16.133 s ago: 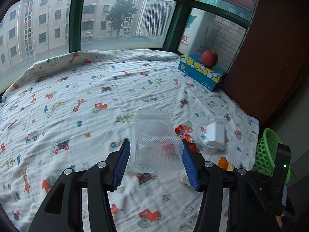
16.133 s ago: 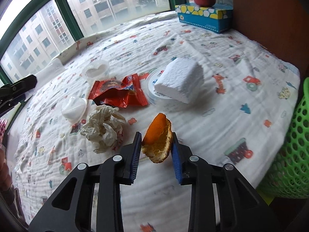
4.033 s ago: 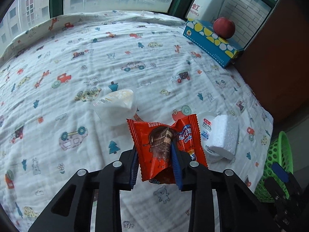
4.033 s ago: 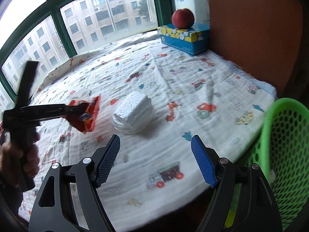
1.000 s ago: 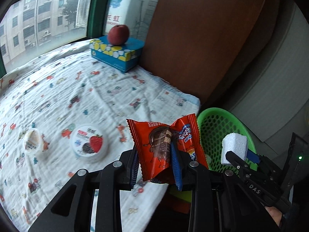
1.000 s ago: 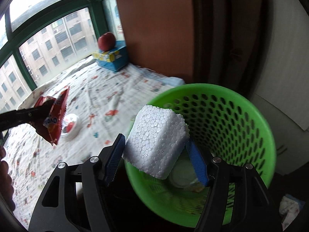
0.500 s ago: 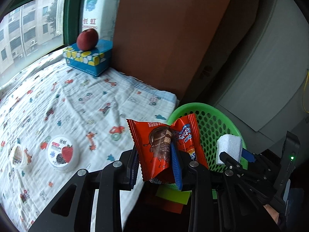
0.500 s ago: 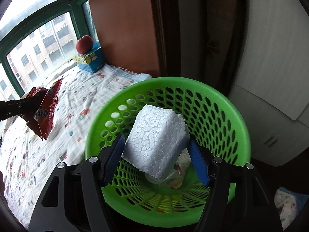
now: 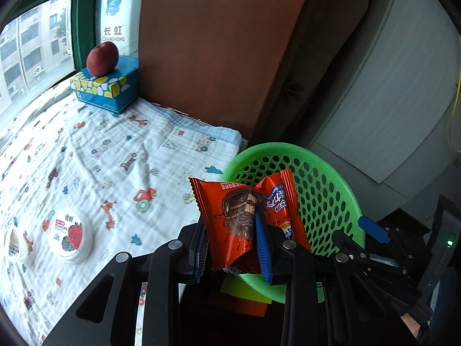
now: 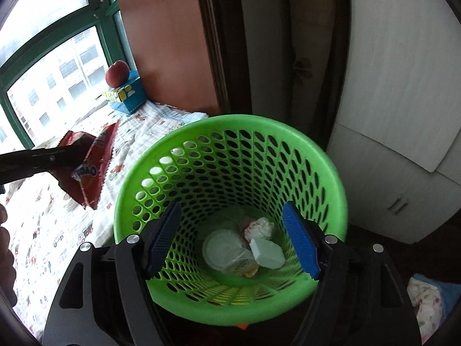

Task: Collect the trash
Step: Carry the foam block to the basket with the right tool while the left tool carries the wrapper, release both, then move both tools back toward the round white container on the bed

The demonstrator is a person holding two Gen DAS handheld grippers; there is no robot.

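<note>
Glossy foil wrapper [image 9: 245,219]; perforated plastic basket [image 10: 230,132]; cotton sheet [image 9: 115,150]

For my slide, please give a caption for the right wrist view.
Open right tongs above green basket holding foam block.

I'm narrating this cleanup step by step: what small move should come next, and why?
Probably carry the left tongs the rest of the way over the green basket and open them. They grip the red snack wrapper beside the rim, while the right tongs, just opened, hang empty above the foam block inside.
</note>
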